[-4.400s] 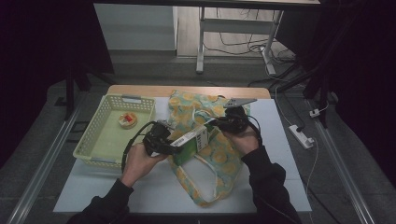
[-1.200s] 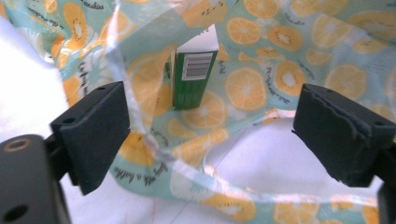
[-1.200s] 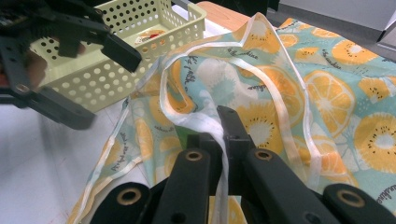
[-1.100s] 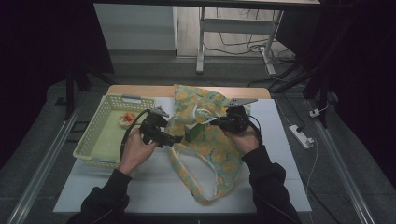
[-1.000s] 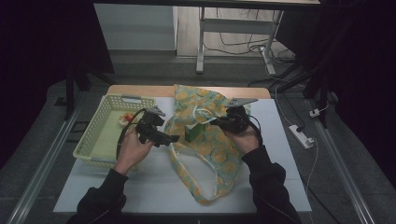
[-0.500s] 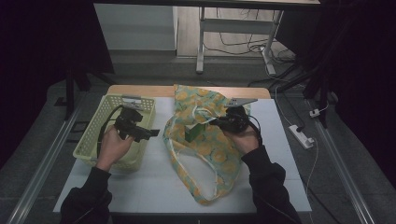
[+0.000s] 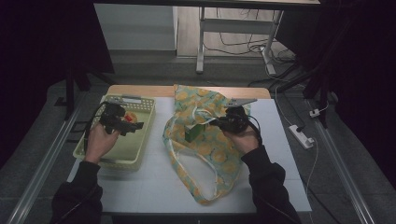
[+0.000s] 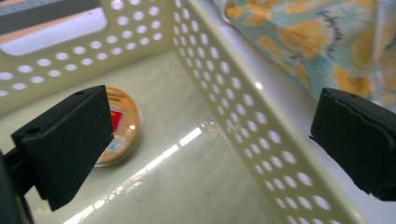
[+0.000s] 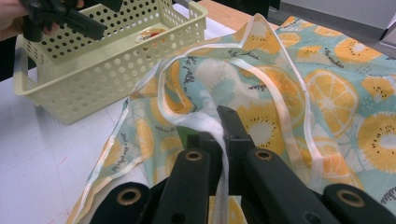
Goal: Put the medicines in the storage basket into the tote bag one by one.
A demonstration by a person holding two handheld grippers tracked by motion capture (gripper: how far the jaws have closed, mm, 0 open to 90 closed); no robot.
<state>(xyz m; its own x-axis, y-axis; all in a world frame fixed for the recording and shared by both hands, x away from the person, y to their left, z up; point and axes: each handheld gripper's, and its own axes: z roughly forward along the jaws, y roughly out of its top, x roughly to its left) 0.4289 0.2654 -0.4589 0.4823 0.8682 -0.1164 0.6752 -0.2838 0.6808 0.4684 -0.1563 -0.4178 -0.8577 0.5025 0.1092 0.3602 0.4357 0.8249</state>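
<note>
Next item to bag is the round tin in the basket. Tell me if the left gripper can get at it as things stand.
Probably yes: the left gripper hangs open inside the basket, and the round tin lies flat and uncovered just beyond one jaw.

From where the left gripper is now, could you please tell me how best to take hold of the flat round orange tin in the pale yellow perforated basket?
The flat round orange tin lies flat on the floor of the pale yellow perforated basket, so probably come from above and pinch across its rim. The open left gripper hangs over the basket, with the tin beside one jaw, not between them.
</note>
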